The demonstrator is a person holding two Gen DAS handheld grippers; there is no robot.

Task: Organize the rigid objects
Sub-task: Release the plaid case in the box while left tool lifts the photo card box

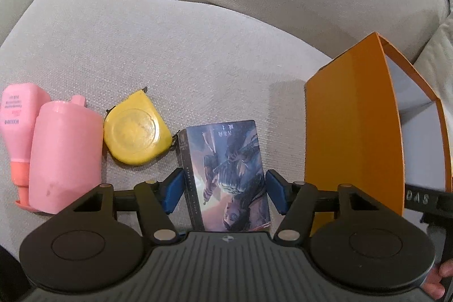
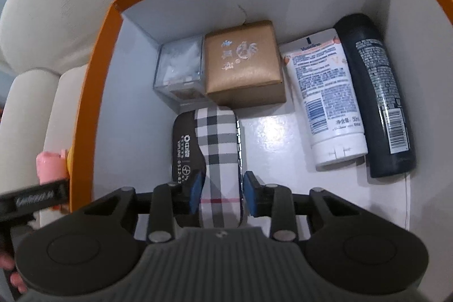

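In the left wrist view my left gripper (image 1: 223, 190) has its blue pads on both sides of a card box with fantasy artwork (image 1: 229, 174), which stands on a grey sofa cushion (image 1: 170, 47). The pads look close to its sides, contact is unclear. An orange box (image 1: 351, 137) stands to the right. In the right wrist view my right gripper (image 2: 222, 193) is inside the orange box (image 2: 93, 92), its pads around a plaid glasses case (image 2: 218, 157) that lies on the white floor. A small gap shows at the right pad.
On the cushion left of the card box lie a yellow tape measure (image 1: 136, 129) and two pink bottles (image 1: 65, 154) (image 1: 19, 115). Inside the box lie a clear cube (image 2: 181, 70), a brown gift box (image 2: 243, 64), a white Vaseline tube (image 2: 325, 98) and a dark spray can (image 2: 382, 95).
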